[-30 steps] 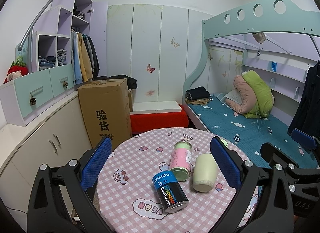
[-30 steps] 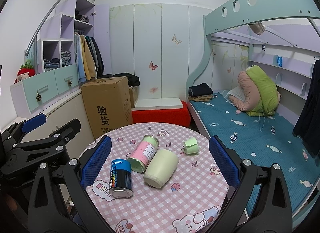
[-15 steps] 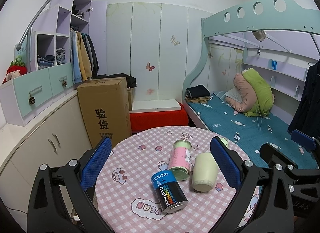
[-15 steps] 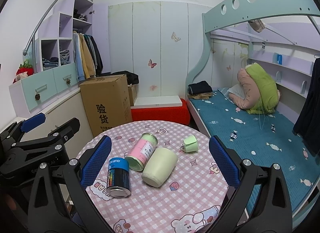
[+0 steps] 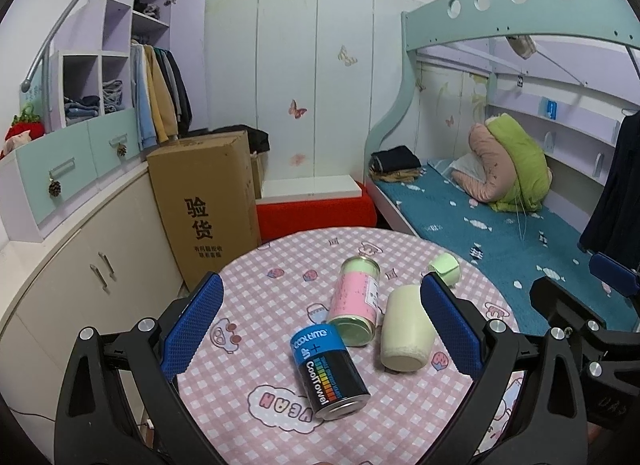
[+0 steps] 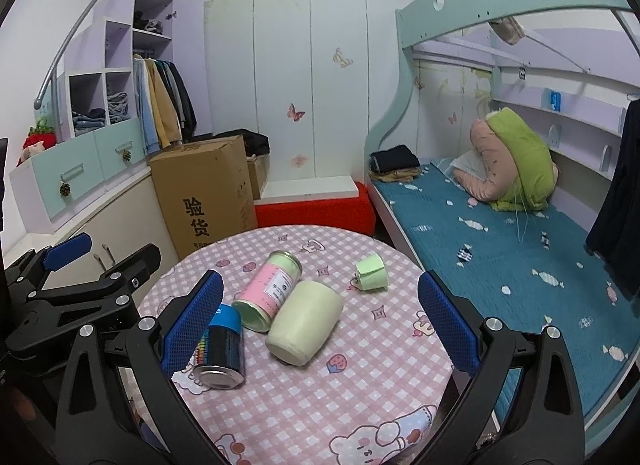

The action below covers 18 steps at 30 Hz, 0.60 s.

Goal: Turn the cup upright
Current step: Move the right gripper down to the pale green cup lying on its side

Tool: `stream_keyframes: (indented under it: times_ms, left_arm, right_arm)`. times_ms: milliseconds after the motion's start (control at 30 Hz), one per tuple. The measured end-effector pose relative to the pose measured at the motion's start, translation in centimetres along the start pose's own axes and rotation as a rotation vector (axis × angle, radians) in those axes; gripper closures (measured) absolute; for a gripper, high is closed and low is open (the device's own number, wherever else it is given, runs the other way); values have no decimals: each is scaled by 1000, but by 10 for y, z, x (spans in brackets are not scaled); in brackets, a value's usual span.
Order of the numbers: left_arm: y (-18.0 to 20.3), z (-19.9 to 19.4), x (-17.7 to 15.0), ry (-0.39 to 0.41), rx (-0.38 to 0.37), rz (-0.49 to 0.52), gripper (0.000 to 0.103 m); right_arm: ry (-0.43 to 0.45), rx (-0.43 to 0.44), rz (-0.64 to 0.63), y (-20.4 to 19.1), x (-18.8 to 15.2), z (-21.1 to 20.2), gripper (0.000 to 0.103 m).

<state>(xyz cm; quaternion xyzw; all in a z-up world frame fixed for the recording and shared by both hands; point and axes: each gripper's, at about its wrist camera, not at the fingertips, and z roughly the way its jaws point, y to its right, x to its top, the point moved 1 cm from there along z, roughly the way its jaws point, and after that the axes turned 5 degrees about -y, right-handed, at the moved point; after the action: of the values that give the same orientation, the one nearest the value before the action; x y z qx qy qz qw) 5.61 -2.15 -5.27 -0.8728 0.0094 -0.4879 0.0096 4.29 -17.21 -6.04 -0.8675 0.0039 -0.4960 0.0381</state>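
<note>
A pale cream cup (image 5: pixel 405 333) lies on its side on the round pink checked table (image 5: pixel 256 377), also in the right wrist view (image 6: pixel 304 323). A small light green cup (image 6: pixel 373 274) lies on its side farther back, half hidden by a pad in the left wrist view (image 5: pixel 445 267). My left gripper (image 5: pixel 320 329) is open above the near table edge. My right gripper (image 6: pixel 316 325) is open, with the cream cup between its pads in the picture.
A pink and green can (image 6: pixel 269 292) and a blue and black can (image 6: pixel 221 345) lie beside the cream cup. A cardboard box (image 5: pixel 204 205), cabinets (image 5: pixel 80 265) and a bunk bed (image 6: pixel 500 233) surround the table. The left gripper shows at the left (image 6: pixel 80 289).
Both grippers have drifted slightly; the objects on the table have not moved. The cans and cup sit a little higher in the right view.
</note>
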Motion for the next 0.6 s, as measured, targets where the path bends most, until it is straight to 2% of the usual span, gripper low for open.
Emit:
stream_keyframes:
  times_ms: [333, 600]
  left_arm:
    - [24, 45, -8, -135, -29, 19, 8]
    - [54, 101, -28, -311, -89, -3, 8]
  right_arm:
    - [-86, -13, 36, 25, -7, 40, 5]
    - [-175, -59, 69, 57, -21, 79, 5]
